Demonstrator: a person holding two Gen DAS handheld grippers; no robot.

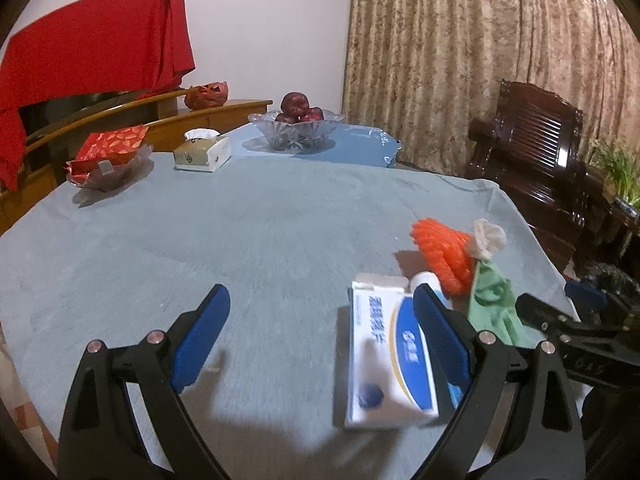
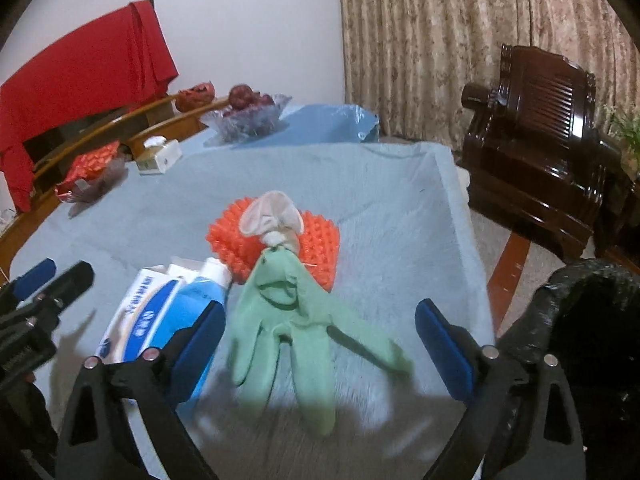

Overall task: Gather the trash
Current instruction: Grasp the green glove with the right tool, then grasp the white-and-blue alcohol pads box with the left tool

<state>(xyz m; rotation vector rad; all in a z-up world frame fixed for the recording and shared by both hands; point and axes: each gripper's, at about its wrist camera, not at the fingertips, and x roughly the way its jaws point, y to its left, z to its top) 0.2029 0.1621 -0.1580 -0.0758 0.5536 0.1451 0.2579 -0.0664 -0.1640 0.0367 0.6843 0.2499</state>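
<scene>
Right gripper (image 2: pixel 320 344), jaws wide apart, straddles our green glove (image 2: pixel 288 320); the left gripper (image 1: pixel 320 332) gapes empty beside the box (image 1: pixel 386 360). Closing carelessly (bin (image 2: pixel 592 320) at three o'clock) could snag the tablecloth (image 2: pixel 380 200).

tabletop (image 1: pixel 248 216): grey-blue cloth cover, blue sheet at far end
fruit bowl (image 1: pixel 295 127): clear glass, dark red fruit inside, on far blue sheet
tissue box (image 1: pixel 203 154): far left, near fruit bowl
red packet dish (image 1: pixel 109 162): glass, left of tissue box
red cloth (image 1: pixel 92 52): draped over wooden furniture, back left
curtain (image 1: pixel 480 48): beige patterned
armchair (image 2: pixel 548 128): dark wood, right, w/ plant (image 1: pixel 618 170) beside
</scene>
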